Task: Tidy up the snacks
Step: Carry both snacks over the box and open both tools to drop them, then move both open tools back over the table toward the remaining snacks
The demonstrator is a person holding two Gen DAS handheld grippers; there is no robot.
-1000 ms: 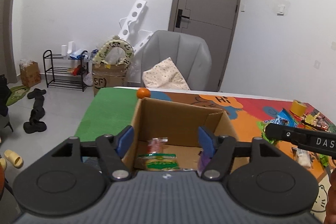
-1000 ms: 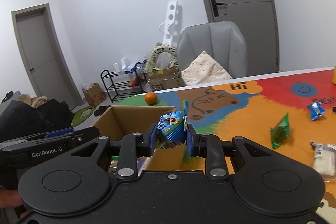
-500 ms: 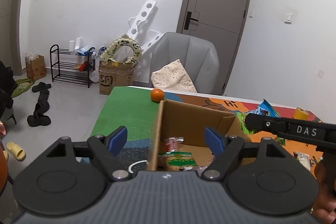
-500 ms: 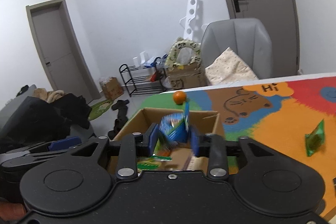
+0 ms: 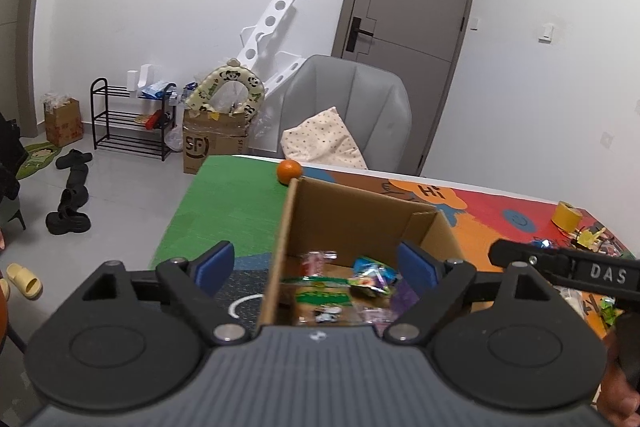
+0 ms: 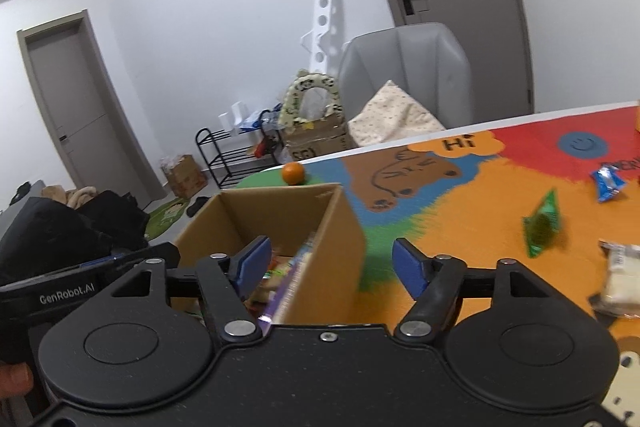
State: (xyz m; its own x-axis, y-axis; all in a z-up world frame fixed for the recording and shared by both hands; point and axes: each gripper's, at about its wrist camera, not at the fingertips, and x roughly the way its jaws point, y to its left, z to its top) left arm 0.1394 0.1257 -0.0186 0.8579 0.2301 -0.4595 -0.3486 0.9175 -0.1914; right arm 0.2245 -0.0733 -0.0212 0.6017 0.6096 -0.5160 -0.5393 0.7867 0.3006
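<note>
The right hand-held gripper (image 6: 331, 263) is spread wide and empty above the cardboard box (image 6: 340, 223) on the bench (image 6: 460, 219). The blue snack packet (image 5: 370, 275) lies inside the box, between the spread fingers of the left hand-held gripper (image 5: 316, 267).

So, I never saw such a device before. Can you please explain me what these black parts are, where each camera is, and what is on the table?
No robot here: a person holds a two-finger gripper in each hand, and each carries a camera looking forward along its blue-padded fingers. One picture comes from the left gripper, the other from the right gripper. Both are open and hold nothing. On the colourful table mat stands a cardboard box with several snack packets inside. An orange lies behind the box. A green packet, a blue packet and a pale wrapped snack are on the mat outside the box.
</note>
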